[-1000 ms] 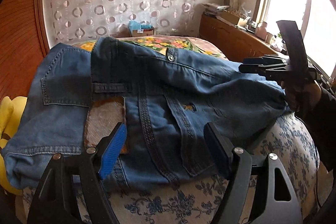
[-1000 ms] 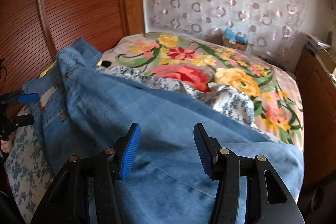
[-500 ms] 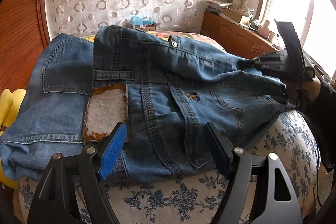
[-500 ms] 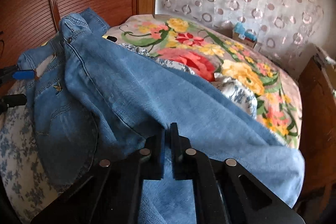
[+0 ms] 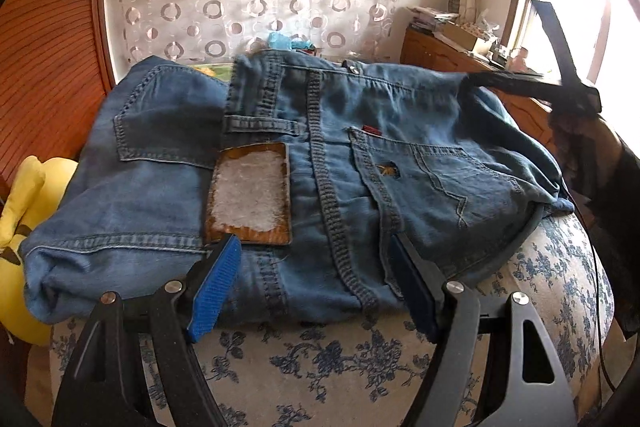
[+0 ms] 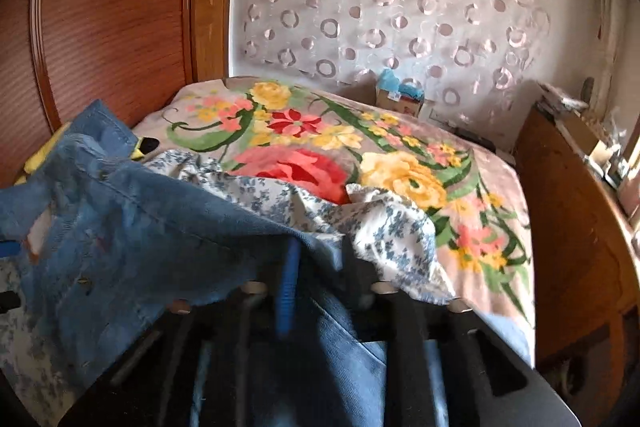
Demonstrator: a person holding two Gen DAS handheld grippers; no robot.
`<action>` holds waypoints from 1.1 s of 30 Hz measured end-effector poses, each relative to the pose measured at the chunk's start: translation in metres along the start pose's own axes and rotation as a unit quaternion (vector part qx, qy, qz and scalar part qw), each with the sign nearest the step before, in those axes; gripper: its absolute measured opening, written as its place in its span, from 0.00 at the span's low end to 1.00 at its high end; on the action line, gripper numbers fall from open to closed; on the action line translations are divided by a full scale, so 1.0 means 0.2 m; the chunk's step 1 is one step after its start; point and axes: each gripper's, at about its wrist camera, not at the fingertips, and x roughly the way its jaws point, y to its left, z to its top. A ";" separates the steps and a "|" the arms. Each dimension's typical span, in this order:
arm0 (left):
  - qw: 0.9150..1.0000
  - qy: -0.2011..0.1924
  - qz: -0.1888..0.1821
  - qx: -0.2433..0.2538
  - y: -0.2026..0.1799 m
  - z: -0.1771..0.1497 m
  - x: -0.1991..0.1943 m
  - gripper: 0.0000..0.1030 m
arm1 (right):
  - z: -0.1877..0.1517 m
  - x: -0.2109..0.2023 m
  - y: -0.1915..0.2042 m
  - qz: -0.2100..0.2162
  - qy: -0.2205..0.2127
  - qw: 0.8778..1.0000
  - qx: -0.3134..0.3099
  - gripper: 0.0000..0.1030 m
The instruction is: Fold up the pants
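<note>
Right gripper (image 6: 316,283) fingers just reopened, jeans (image 5: 360,155) between (blurred).

One pair of jeans (image 5: 320,163) is lying bunched across the bed, and it is showing two back pockets, one toward ten o'clock and one toward three o'clock, with one worn leather patch (image 5: 250,195) sitting near the centre and one metal button (image 5: 353,68) glinting at twelve o'clock. Two grippers are showing: the left gripper (image 5: 316,283) at six o'clock and the right gripper (image 5: 532,83) at two o'clock. One yellow soft toy (image 5: 28,195) is peeking in at nine o'clock. One floral blanket (image 6: 400,163) and one blue-flowered sheet (image 5: 360,367) are covering the bed, and one small box (image 6: 400,99) is standing at twelve o'clock.
</note>
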 end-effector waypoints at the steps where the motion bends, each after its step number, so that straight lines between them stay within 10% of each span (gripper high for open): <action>1: 1.000 -0.002 0.001 -0.001 0.00 0.00 -0.01 0.74 | -0.03 -0.05 -0.02 0.000 0.001 1.000 0.002 0.34; 16: 1.000 -0.013 0.024 -0.014 0.09 0.01 -0.04 0.74 | -0.46 -0.57 -0.08 0.046 0.039 0.997 0.055 0.38; 33: 0.999 -0.007 0.034 -0.011 0.14 -0.03 -0.05 0.71 | -0.66 -0.42 -0.05 0.068 0.074 0.986 0.130 0.42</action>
